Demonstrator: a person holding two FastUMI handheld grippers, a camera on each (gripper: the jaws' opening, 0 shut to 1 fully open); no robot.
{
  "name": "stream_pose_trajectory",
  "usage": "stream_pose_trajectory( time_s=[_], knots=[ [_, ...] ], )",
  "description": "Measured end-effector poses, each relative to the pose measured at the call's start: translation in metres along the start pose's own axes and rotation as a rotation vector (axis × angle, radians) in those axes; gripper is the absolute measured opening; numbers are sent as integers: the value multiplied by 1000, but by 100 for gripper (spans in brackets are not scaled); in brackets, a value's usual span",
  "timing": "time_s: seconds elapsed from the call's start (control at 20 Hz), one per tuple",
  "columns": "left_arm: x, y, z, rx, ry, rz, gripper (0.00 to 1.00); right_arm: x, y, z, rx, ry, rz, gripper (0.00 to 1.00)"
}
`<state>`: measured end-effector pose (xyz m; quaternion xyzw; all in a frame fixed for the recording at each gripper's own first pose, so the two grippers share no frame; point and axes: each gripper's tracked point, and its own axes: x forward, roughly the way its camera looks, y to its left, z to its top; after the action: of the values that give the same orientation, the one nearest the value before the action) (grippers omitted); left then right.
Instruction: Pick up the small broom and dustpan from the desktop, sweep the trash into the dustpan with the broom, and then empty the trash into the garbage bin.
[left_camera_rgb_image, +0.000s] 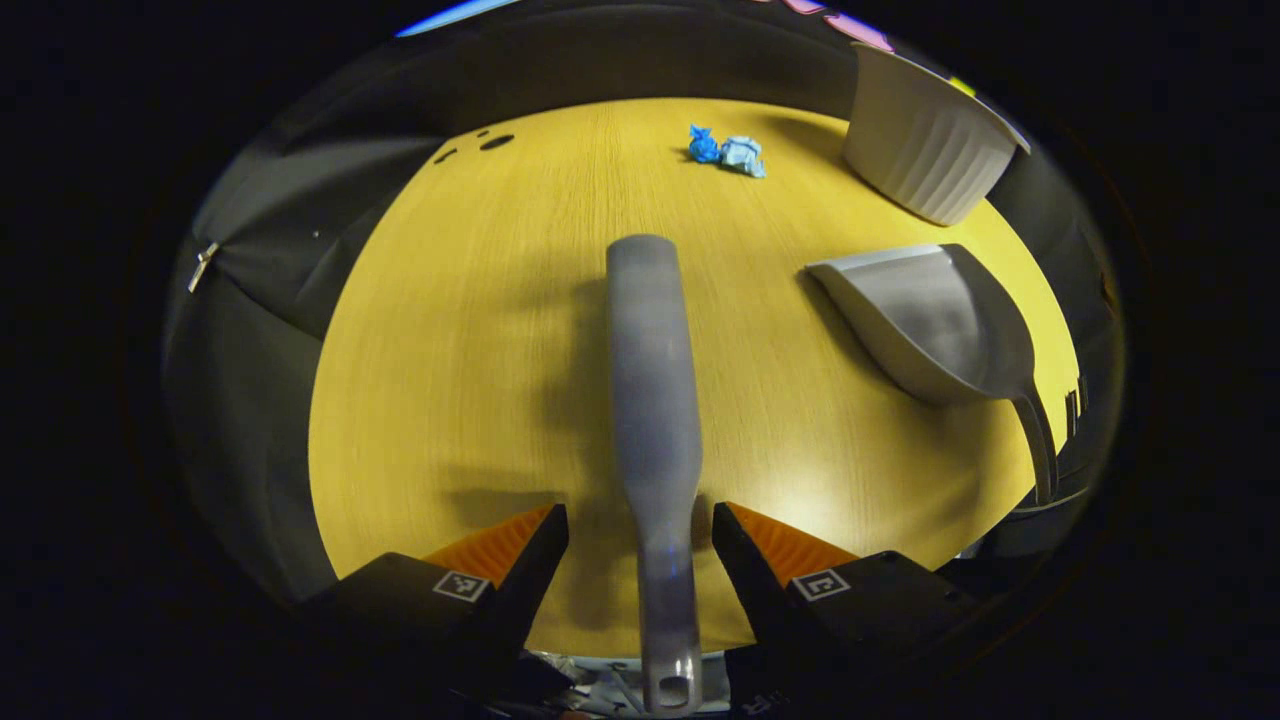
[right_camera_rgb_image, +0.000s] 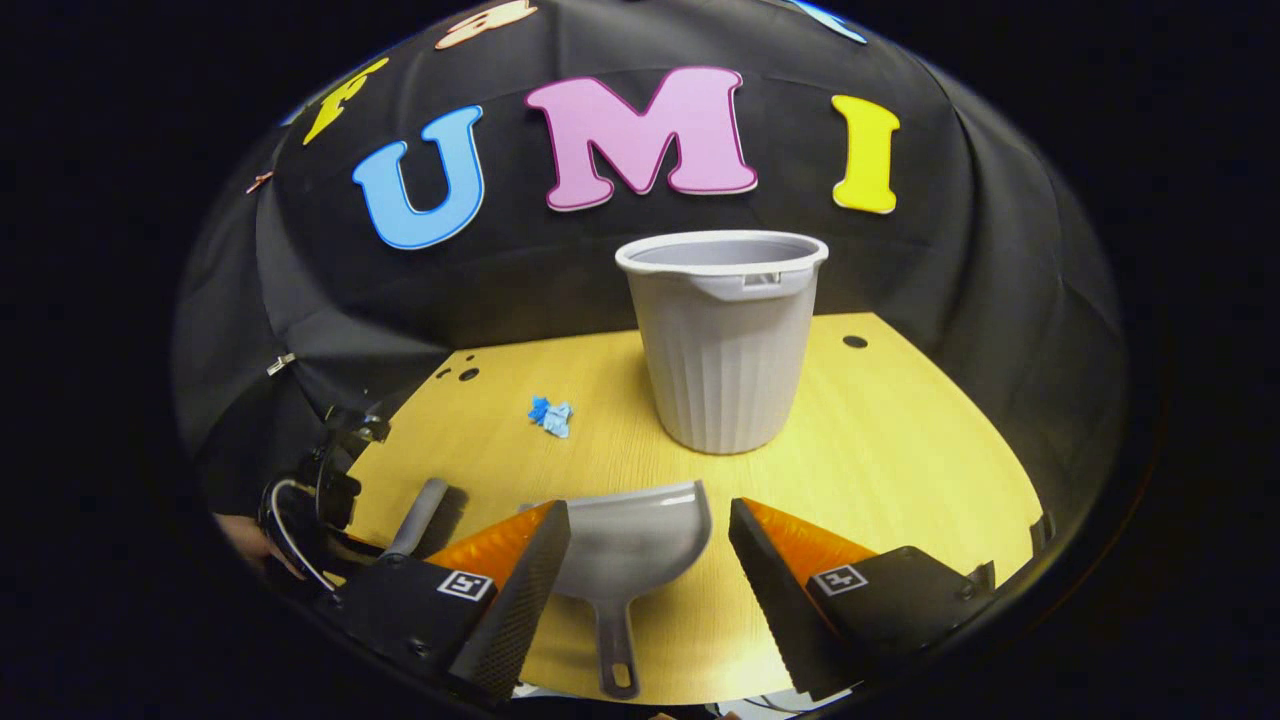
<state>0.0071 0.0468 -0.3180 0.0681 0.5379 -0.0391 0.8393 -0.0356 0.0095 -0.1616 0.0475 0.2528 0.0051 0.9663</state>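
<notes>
Black cloth is enclosing a yellow wooden desktop (right_camera_rgb_image: 900, 440), on which all task items are sitting. Taking the garbage bin (right_camera_rgb_image: 722, 340) as the landmark, it is standing upright, mouth up, near the far edge of the desktop.

In the right gripper view, the crumpled blue trash (right_camera_rgb_image: 551, 415) is lying on the wood to the left of the bin, apart from it. The dustpan (right_camera_rgb_image: 625, 550) is lying on the near side of the bin with its scoop mouth facing the bin and its handle running back toward the camera. The right gripper (right_camera_rgb_image: 640, 560) is standing with its jaws spread, one finger on each side of the dustpan and neither touching it. Farther left of the bin, the other gripper is showing at the desktop edge, with the broom's tip beside it.

In the left gripper view, the broom (left_camera_rgb_image: 652, 400) is lying with its long axis running away from the camera, roughly toward the trash left of the bin, hanging-hole end nearest the lens. The left gripper (left_camera_rgb_image: 640, 545) is hanging open, fingers flanking the handle with gaps on both sides. Whether the bristles are facing down is unclear from this angle. The dustpan is also showing here, lying nearer than the bin.
</notes>
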Motion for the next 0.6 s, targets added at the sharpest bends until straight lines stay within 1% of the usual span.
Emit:
stream_pose_trajectory(
  time_s=[0.1,0.15,0.2,0.25,0.3,0.35,0.4,0.5,0.55,0.6],
  knots=[
    [4,-3,2,-17,36,-19,89,5,1,-14,10,52,7,99],
    [5,-3,5,-17,37,-12,84,6,4,-22,15,79,11,99],
    [6,-5,7,-11,46,-18,80,7,6,-27,23,102,17,99],
    [6,-9,8,-10,63,-32,73,7,8,-34,30,125,23,99],
    [8,-10,7,-7,83,-34,70,8,10,-40,35,151,27,99],
    [9,-11,7,3,91,-36,58,10,11,-46,38,176,31,99],
    [8,-11,9,12,96,-32,57,11,13,-51,39,199,32,99],
    [7,-12,8,4,112,-35,36,11,16,-59,31,241,33,99],
    [7,-13,10,12,103,-37,33,11,18,-63,25,259,35,100],
    [6,-12,10,18,94,-42,31,10,20,-65,17,276,34,100]
  ],
)
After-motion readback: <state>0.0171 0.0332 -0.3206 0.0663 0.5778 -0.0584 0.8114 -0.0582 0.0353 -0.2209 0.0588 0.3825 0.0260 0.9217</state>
